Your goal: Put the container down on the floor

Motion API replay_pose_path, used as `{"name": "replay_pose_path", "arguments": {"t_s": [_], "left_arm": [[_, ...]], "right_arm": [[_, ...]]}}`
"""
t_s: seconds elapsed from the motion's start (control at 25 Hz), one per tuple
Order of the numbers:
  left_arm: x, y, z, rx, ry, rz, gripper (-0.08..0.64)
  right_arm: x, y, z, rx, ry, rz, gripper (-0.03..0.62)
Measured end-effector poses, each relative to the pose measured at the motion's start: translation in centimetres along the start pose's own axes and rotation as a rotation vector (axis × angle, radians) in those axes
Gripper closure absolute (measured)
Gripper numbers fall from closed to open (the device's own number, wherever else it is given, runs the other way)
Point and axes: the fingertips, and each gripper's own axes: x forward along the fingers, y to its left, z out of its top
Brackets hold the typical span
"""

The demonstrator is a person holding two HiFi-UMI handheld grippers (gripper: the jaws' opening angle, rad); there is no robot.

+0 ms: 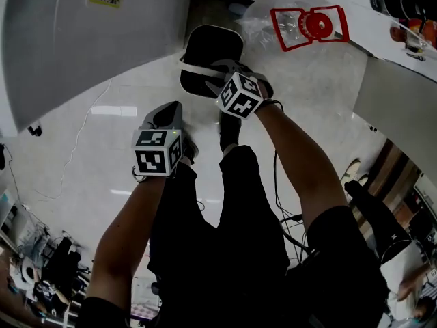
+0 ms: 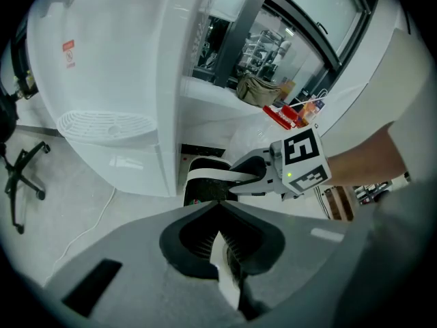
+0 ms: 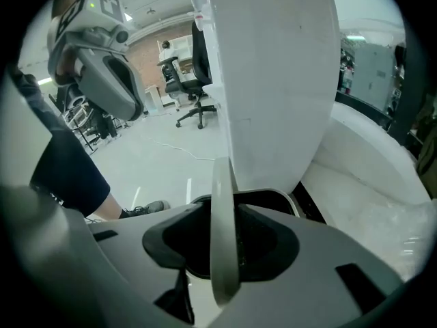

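Bin (image 1: 210,53) on floor (image 1: 102,149); light, stiff plastic, take by thin handle (image 3: 223,203). R gripper (image 3: 224,251) fingers apart astride handle; L gripper (image 2: 225,258) fingers together, clear of bin.

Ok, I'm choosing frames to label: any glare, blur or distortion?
Head view: floor glare, bowed edges, container nearly black. Left gripper view: fisheye, dark corners. Right gripper view: same warp, handle soft up close.
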Motion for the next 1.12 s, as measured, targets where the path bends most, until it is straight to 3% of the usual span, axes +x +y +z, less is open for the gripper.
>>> {"name": "replay_pose_path", "arguments": {"t_s": [0.36, 0.56, 0.84, 1.12], "left_arm": [[-2.1, -1.6, 0.7, 0.027, -0.013, -0.006, 0.554], [-2.2, -1.5, 0.2, 0.022, -0.023, -0.007, 0.554], [-3.2, -0.7, -1.4, -0.010, -0.009, 0.007, 0.554], [-4.7, -0.2, -0.8, -0.007, -0.018, 0.018, 0.555]], "right_arm": [[-2.2, 0.2, 0.2, 0.016, 0.027, -0.062, 0.436], [-2.0, -0.4, -0.3, -0.002, 0.035, -0.104, 0.494], [-1.8, -0.5, -0.3, 0.015, 0.059, -0.112, 0.494], [-2.4, -1.9, -0.2, 0.111, 0.104, -0.200, 0.482]]}}
